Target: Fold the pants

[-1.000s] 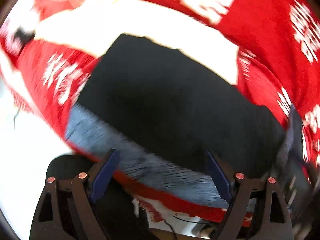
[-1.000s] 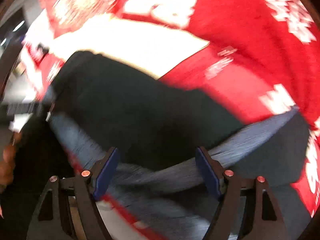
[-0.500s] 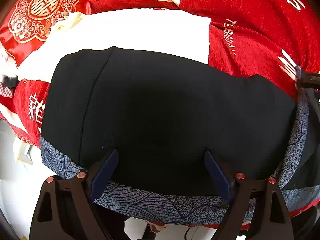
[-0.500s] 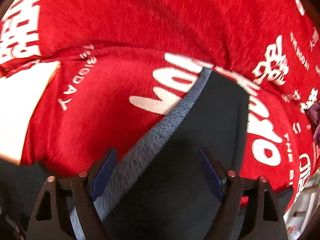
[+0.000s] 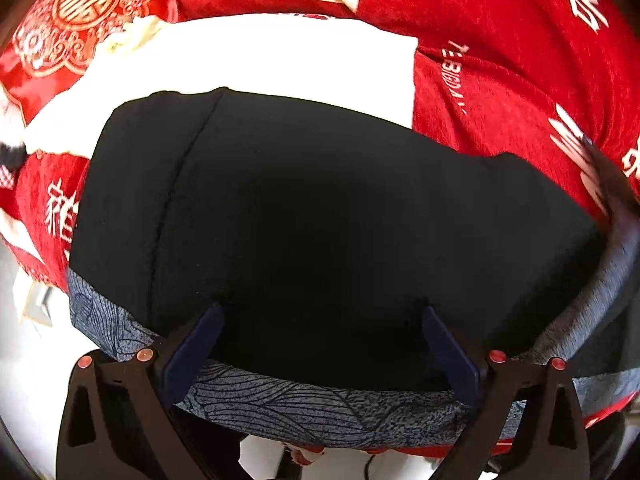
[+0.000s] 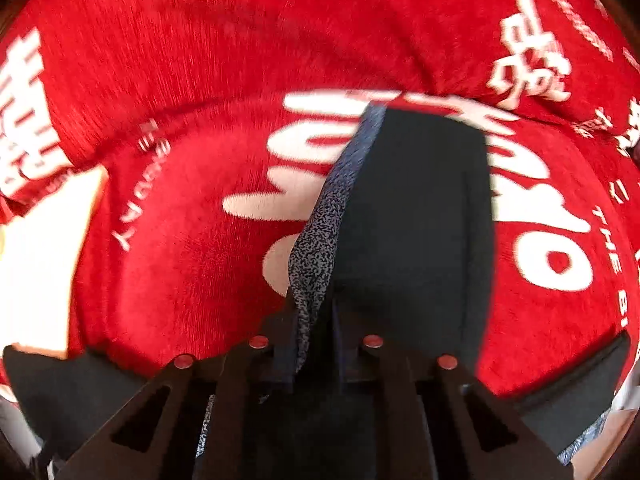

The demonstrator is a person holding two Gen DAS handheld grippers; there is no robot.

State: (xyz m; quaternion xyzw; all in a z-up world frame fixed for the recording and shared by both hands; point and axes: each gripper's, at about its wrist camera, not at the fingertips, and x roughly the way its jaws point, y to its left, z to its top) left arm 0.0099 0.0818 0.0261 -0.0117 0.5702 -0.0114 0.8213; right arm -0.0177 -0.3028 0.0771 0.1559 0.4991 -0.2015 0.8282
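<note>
Black pants (image 5: 320, 240) with a grey patterned band (image 5: 320, 408) lie on a red blanket (image 5: 500, 60). My left gripper (image 5: 320, 328) is open, its blue fingers (image 5: 192, 344) spread over the near edge of the black fabric, holding nothing. My right gripper (image 6: 314, 320) is shut on the pants' grey band (image 6: 320, 232), and the black pant leg (image 6: 420, 220) stretches away from it over the red blanket (image 6: 200, 80).
A white cloth (image 5: 260, 64) lies on the blanket behind the pants. The blanket carries white lettering (image 6: 552, 248). A pale floor (image 5: 32, 360) shows past the blanket's left edge.
My right gripper has closed on the grey band of the pant leg; it was open half a second ago. My left gripper has stayed open over the pants, hardly moving.
</note>
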